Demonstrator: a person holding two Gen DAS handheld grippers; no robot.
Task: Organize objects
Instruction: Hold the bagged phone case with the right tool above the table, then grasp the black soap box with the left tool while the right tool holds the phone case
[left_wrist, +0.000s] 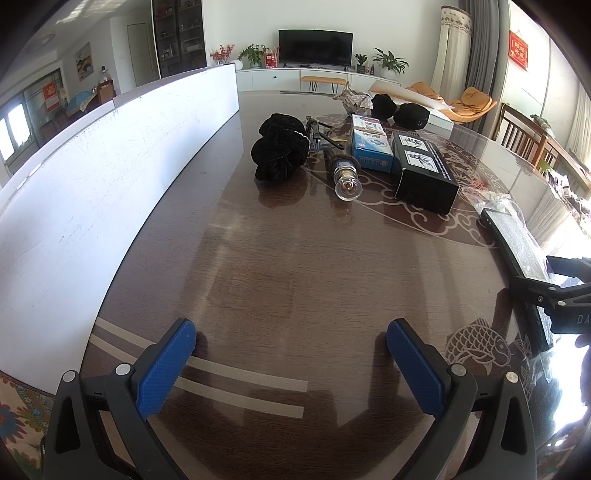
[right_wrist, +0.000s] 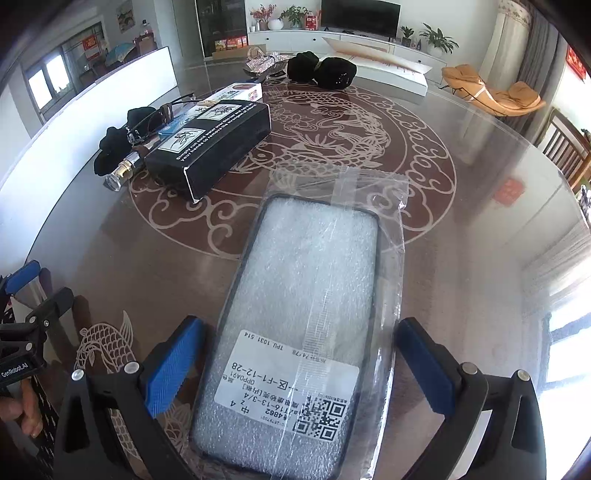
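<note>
1. The round brown surface carries a carved fish pattern under glass, with a white board along its left edge.
2. The right claw is spread, its blue fingers on either side of a bagged phone case lying flat on the surface, not clearly touching it.
3. The left claw is spread over bare wood, holding nothing.
4. Farther off lie a black box, a blue box, a black scrunchie and a small glass bottle, close together.
</note>
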